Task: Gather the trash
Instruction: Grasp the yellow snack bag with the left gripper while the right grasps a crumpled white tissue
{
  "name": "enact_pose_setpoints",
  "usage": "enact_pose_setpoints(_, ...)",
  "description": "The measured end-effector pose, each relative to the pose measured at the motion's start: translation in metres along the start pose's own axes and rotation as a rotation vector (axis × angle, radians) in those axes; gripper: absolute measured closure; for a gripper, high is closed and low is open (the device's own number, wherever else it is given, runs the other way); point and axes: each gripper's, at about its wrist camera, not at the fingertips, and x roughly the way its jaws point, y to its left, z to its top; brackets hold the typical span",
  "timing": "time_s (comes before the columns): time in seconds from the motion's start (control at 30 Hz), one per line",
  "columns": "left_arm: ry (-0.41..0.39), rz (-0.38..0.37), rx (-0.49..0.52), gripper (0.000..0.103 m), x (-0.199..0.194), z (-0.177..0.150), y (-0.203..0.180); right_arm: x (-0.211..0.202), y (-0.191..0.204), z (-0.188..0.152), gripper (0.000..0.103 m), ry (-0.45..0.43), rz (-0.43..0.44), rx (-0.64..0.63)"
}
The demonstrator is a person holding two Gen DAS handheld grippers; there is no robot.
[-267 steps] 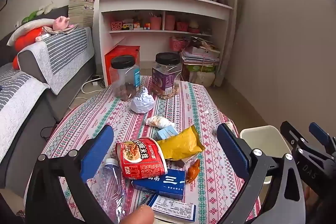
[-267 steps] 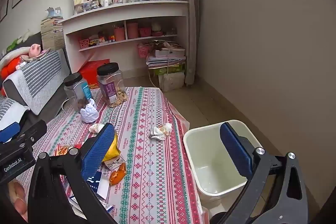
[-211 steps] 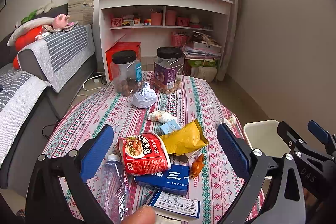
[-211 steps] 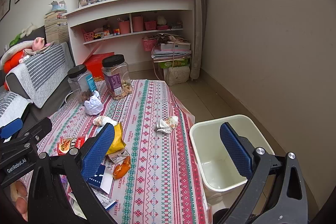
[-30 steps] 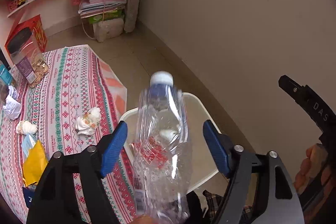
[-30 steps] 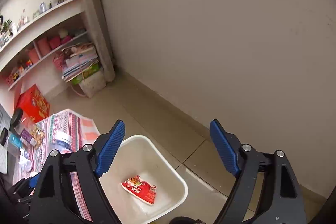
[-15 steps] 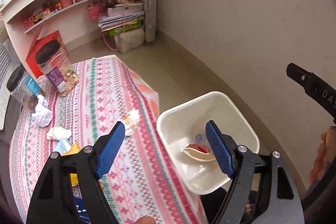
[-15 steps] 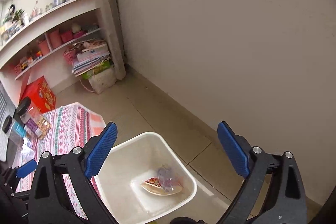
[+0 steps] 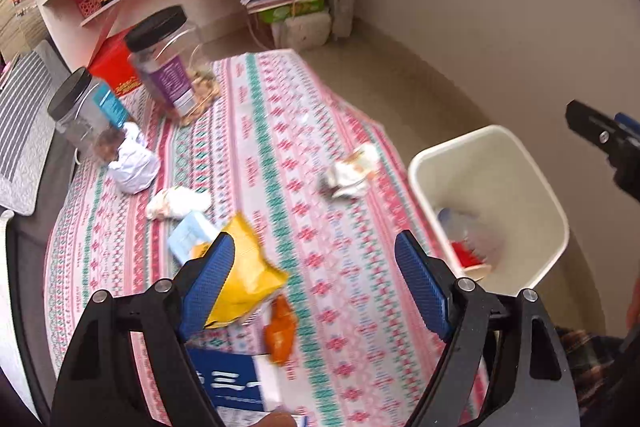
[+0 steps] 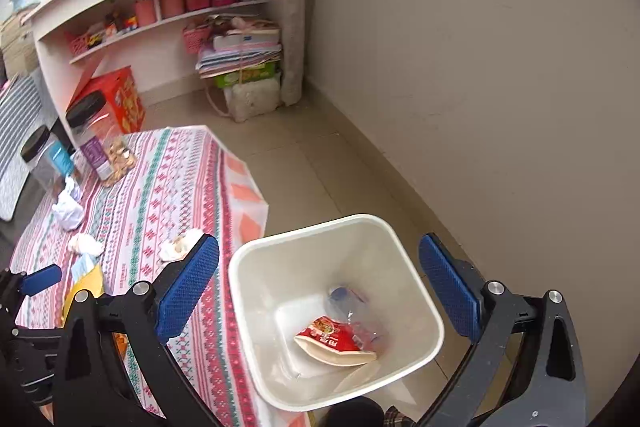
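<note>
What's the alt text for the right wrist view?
An open, empty right tool hangs over a white bin on the floor beside a table; its jaws are opening. In the bin lie a red snack wrapper and a clear plastic bottle. Crumpled tissues and two black-lidded jars remain on the patterned tablecloth.

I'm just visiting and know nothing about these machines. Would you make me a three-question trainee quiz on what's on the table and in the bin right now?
1. True or false: the white plastic bin stands on the patterned tablecloth.
2. Which lies in the bin with the clear plastic bottle? A) yellow snack bag B) red printed wrapper C) blue carton
3. Fill in: the two clear jars have ___ lids.

Key
1. False; it stands on the floor beside the table.
2. B, the red printed wrapper; the yellow snack bag is on the table.
3. Black.
</note>
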Motion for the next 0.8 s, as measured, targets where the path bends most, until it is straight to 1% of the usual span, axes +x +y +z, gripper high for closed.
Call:
enact_pose_setpoints(0.17, 0.095, 0.036, 0.008, 0.022, 0.029, -0.013, 0.033, 0.013, 0.031, 0.000, 0.007, 0.035, 0.033, -0.043)
enact_pose_setpoints(0.33, 0.176, 0.018, 0.015, 0.022, 0.059, -0.024, 0.061, 0.035, 0.058, 0.000, 0.007, 0.089, 0.075, -0.110)
enact_pose_setpoints(0.43, 0.192, 0.003, 0.030, 0.023, 0.071, -0.034, 0.069, 0.057, 0.070, -0.003, 0.007, 0.161, 0.101, -0.104)
enact_pose_setpoints(0.5, 0.183, -0.026, 0.034, 0.024, 0.074, -0.038, 0.072, 0.073, 0.077, -0.005, 0.007, 0.219, 0.123, -0.085)
enact_pose_setpoints(0.53, 0.175, -0.040, 0.035, 0.031, 0.073, -0.038, 0.072, 0.081, 0.081, -0.006, 0.007, 0.243, 0.129, -0.073)
enact_pose_setpoints(0.57, 0.169, -0.047, 0.041, 0.043, 0.071, -0.037, 0.072, 0.088, 0.085, -0.007, 0.007, 0.263, 0.133, -0.061)
enact_pose_setpoints(0.6, 0.163, -0.054, 0.048, 0.048, 0.069, -0.036, 0.072, 0.094, 0.088, -0.009, 0.007, 0.280, 0.137, -0.048)
enact_pose_setpoints(0.63, 0.159, -0.065, 0.046, 0.057, 0.067, -0.035, 0.074, 0.101, 0.092, -0.009, 0.007, 0.298, 0.143, -0.030)
enact_pose_setpoints(0.67, 0.155, -0.075, 0.036, 0.072, 0.065, -0.034, 0.077, 0.107, 0.095, -0.011, 0.007, 0.315, 0.151, -0.009)
enact_pose_setpoints(0.7, 0.154, -0.075, 0.022, 0.077, 0.064, -0.034, 0.081, 0.112, 0.098, -0.012, 0.007, 0.331, 0.163, 0.012)
enact_pose_setpoints(0.73, 0.154, -0.074, 0.004, 0.081, 0.063, -0.034, 0.086, 0.117, 0.101, -0.013, 0.007, 0.347, 0.173, 0.032)
enact_pose_setpoints(0.8, 0.140, -0.067, -0.041, 0.084, 0.057, -0.032, 0.098, 0.128, 0.108, -0.014, 0.007, 0.370, 0.184, 0.056)
